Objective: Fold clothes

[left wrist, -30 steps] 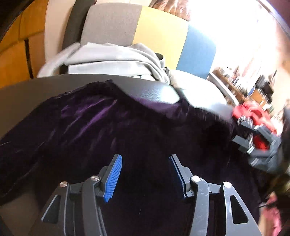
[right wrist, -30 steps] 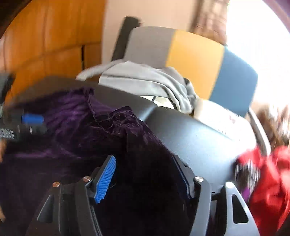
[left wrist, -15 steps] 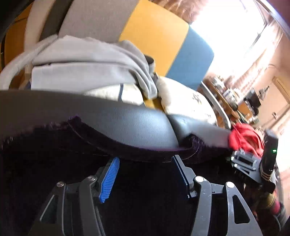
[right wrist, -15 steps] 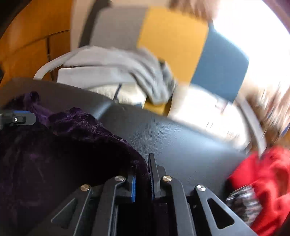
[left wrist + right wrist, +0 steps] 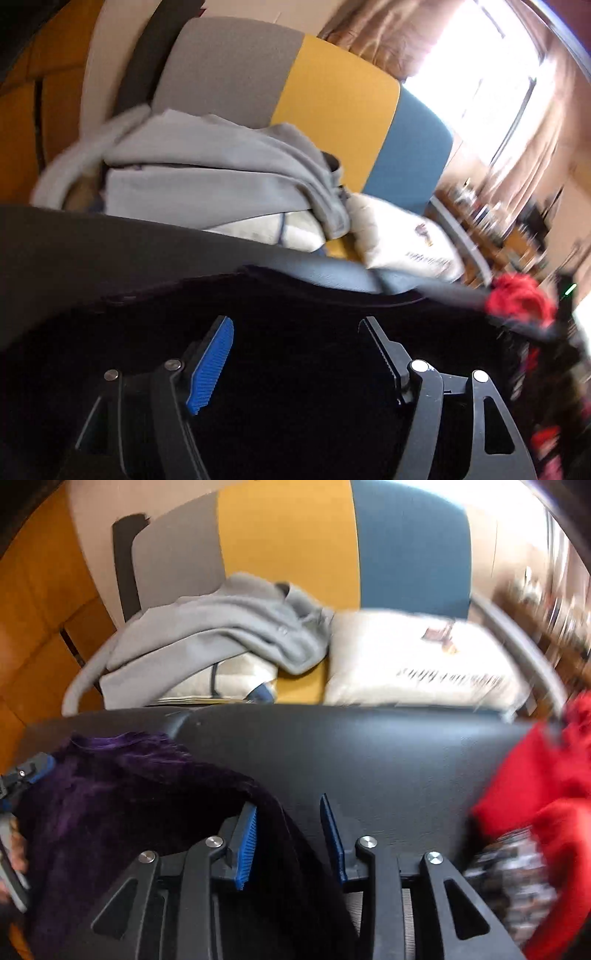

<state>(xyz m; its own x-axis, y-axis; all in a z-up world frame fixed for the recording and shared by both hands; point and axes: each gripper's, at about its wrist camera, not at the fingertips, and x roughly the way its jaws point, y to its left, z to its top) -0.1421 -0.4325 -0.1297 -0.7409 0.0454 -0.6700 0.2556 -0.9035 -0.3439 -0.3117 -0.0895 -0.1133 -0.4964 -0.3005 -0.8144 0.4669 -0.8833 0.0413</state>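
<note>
The purple velvet garment (image 5: 122,794) lies spread on the black padded bench (image 5: 388,760), and both tools seem to be setting it down so a fold can lie flat. The right gripper (image 5: 290,838) has its jaws parted; they have just been opening, and the garment's dark edge runs between them, draped over the left pad, with no pinch visible, so it looks like a release rather than a hold. The left gripper (image 5: 295,354) hangs over the dark cloth with its jaws spread wide, also just widened, and nothing is caught between them; cloth fills the view beneath. In the left wrist view the garment's far hem (image 5: 258,275) runs just ahead of the left jaws, with a strip of bare bench beyond it before the bench's far edge. To the right of the right jaws the bench is bare up to a red garment (image 5: 546,775), which lies near enough to be swept if the purple cloth is pulled that way. Beyond the bench, well ahead of both jaws, a grey hoodie (image 5: 221,627) and a white cushion (image 5: 417,657) rest on a grey, yellow and blue sofa (image 5: 288,535). The open room for the next fold is likely ahead and rightward.
</note>
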